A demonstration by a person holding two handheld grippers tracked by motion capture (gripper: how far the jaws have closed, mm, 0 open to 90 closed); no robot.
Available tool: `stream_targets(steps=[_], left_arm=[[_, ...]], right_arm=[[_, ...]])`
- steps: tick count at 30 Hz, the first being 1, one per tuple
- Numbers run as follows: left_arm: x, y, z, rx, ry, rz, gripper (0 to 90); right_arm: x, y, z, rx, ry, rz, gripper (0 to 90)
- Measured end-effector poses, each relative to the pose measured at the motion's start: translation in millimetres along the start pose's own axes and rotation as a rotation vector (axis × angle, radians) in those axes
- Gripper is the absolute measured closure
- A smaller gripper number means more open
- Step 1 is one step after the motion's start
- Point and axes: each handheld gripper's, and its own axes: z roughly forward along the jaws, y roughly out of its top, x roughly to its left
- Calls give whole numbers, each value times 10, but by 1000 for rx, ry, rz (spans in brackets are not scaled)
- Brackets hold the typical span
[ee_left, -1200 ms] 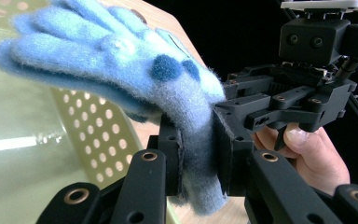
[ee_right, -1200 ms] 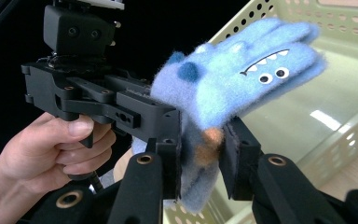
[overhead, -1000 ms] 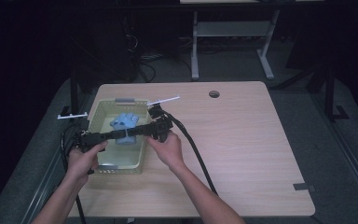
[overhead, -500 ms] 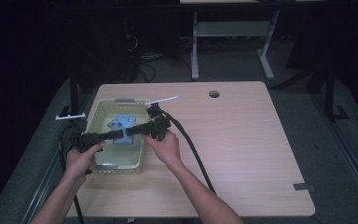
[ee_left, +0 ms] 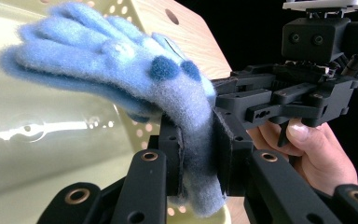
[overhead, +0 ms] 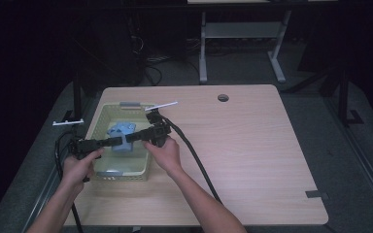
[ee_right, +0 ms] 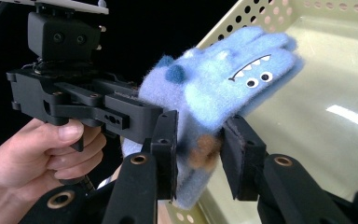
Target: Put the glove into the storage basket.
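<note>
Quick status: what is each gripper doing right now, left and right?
Left gripper: shut on the blue glove.
Right gripper: jaws around the glove's cuff, with a gap at one pad; not clamped.

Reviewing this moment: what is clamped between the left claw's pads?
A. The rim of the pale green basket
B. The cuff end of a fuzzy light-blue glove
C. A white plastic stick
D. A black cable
B: in the left gripper view the left claw has both pads pressed on the narrow end of the light-blue glove, which hangs over the pale green basket.
</note>
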Motion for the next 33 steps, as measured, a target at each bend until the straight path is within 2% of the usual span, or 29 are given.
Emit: stream_targets(steps=[8, 18, 33], left_arm=[[114, 0, -17, 7, 24, -26, 742], [247, 2, 8, 36, 45, -59, 741], [344, 10, 71, 94, 109, -87, 741]], right_arm=[[-36, 24, 146, 27, -26, -7, 677], [-105, 24, 286, 51, -47, 14, 678], [-181, -10, 430, 93, -89, 26, 678]])
